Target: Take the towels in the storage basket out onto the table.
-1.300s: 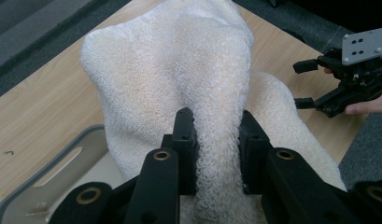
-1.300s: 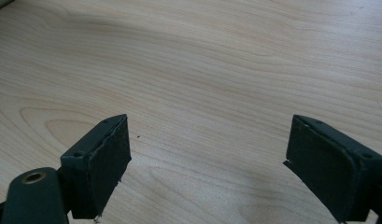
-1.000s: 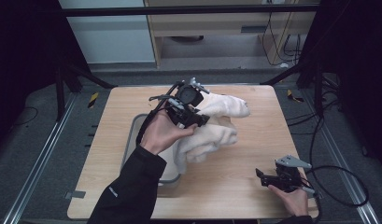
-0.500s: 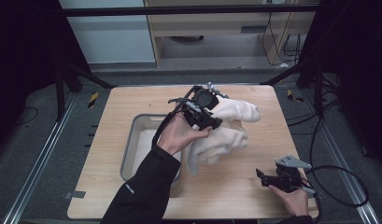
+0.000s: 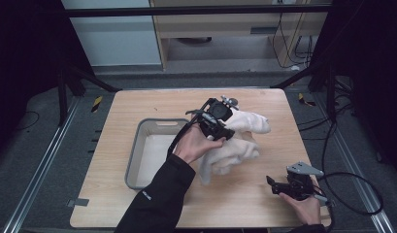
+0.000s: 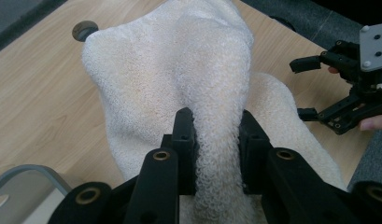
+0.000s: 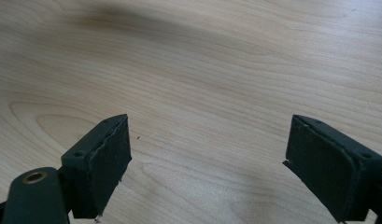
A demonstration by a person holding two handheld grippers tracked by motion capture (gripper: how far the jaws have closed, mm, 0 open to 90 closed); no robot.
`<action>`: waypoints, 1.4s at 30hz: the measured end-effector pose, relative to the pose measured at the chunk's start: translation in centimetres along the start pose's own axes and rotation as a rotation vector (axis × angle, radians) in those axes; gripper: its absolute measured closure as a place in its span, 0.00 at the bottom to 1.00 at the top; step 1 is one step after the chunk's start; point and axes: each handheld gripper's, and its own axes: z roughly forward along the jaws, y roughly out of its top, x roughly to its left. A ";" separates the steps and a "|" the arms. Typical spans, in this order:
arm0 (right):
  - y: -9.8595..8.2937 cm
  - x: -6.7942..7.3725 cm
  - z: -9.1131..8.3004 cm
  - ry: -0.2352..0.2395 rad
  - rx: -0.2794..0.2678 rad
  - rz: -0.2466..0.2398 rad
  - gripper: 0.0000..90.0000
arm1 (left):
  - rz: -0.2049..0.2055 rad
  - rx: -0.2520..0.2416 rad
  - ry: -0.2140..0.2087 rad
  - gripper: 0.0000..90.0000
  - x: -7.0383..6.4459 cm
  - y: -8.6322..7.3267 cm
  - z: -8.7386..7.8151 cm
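Observation:
A cream towel (image 5: 235, 145) lies bunched on the wooden table, right of a grey tray (image 5: 133, 160). My left gripper (image 5: 220, 127) is shut on a fold of the towel (image 6: 212, 93), which bulges up between its two black jaws and drapes away ahead. My right gripper (image 5: 273, 183) rests low near the table's front right corner, open, with bare wood between its pads (image 7: 102, 163). In the left gripper view the right gripper (image 6: 310, 88) appears at the far right, beyond the towel.
The grey tray holds nothing that I can see and its near rim (image 6: 25, 175) shows at the bottom left of the left gripper view. A round hole (image 6: 84, 29) marks the tabletop beyond the towel. Black cables (image 5: 351, 194) trail off the table's right side.
My left gripper has carried the towel to the right, out of the tray and onto the table. The tray's inside is now uncovered. The right gripper has stayed put.

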 end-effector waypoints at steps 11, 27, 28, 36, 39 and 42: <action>0.0 0.0 0.0 -0.001 0.002 -0.003 0.16 | -0.029 0.013 -0.009 0.81 0.7 -1.7 3.0; -0.1 0.0 0.0 -0.002 0.002 -0.009 0.16 | -0.043 0.054 -0.024 0.80 0.7 -3.5 6.3; -0.1 0.0 0.0 -0.002 0.002 -0.011 0.16 | -0.042 0.057 -0.025 0.80 0.6 -3.6 6.6; -0.2 0.0 0.0 -0.002 0.002 -0.011 0.16 | -0.047 0.080 -0.031 0.78 0.6 -4.5 8.0; -0.2 0.0 0.0 -0.003 0.002 -0.012 0.16 | -0.047 0.078 -0.024 0.77 0.6 -4.7 8.1; -0.2 0.0 0.0 -0.003 0.004 -0.012 0.16 | -0.047 0.093 -0.021 0.73 0.6 -5.0 8.3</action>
